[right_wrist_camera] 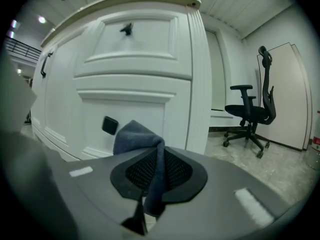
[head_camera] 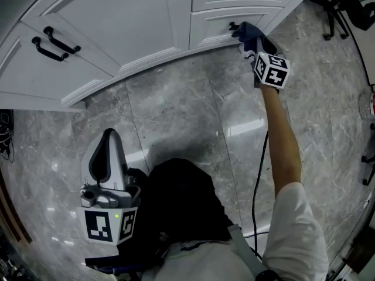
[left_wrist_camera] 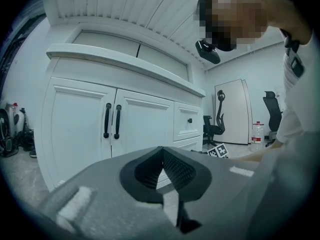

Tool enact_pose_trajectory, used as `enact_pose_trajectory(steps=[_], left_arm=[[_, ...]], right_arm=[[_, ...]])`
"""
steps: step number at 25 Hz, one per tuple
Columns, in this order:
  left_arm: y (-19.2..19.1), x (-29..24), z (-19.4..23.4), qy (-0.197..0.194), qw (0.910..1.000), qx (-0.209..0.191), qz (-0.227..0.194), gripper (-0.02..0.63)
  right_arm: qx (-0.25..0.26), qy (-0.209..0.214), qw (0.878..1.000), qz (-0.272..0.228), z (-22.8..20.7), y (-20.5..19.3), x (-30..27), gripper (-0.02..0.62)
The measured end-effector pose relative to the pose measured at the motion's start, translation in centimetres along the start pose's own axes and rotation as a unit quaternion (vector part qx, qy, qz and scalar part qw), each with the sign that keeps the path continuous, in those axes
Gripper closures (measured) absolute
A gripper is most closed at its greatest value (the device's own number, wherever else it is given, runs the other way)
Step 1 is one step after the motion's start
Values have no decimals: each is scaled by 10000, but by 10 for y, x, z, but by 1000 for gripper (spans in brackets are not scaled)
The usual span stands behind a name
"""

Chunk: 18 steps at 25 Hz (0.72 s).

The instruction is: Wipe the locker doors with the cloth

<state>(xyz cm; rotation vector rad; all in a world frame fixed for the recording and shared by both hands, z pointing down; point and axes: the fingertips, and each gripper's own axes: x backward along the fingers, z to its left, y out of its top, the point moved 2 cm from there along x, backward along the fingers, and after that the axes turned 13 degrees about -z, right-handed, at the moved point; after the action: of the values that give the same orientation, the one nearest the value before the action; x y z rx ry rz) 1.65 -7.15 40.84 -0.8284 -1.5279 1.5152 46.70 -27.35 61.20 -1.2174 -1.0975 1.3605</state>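
Up at the head view's upper right, the right hand-held gripper (head_camera: 253,44) pinches a fold of blue cloth (head_camera: 248,33) beside the drawer front (head_camera: 214,29); looks soft, light, floppy, so grab thick folds.

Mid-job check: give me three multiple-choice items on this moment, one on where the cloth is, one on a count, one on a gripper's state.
1. Where is the blue cloth?
A. Lying on the floor.
B. Between the right gripper's jaws, by the lower drawer front.
C. Draped on the office chair.

2. How many long black handles are on the double doors?
A. One.
B. Two.
C. Four.

3. How do the left gripper's jaws stand?
A. Together, with nothing between them.
B. Clamped on the cloth.
C. Wide apart round a handle.

Answers: 1 B, the right gripper view shows the cloth pinched in the jaws in front of the drawer. 2 B, each door carries one handle. 3 A, the left gripper view shows the tips meeting with nothing between them.
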Motion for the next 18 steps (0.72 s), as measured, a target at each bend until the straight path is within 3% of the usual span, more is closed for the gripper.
enact_pose_trajectory(steps=[8,11,14,18], left_arm=[[1,18,39,164,9996,175,-155,604],[5,27,58,205,9992,254,-235,604],[27,39,75,324,9987,285,-284,604],[85,50,98,524,9979,324,-176,604]], right_arm=[[-362,144,9943,-990,75,89,96,557],[-323,458,9914,-1181,119,124,122,557],[-335,869,9870,-1311,168,168,140,557],[-408,1314,9823,-1275,235,237,163,557]])
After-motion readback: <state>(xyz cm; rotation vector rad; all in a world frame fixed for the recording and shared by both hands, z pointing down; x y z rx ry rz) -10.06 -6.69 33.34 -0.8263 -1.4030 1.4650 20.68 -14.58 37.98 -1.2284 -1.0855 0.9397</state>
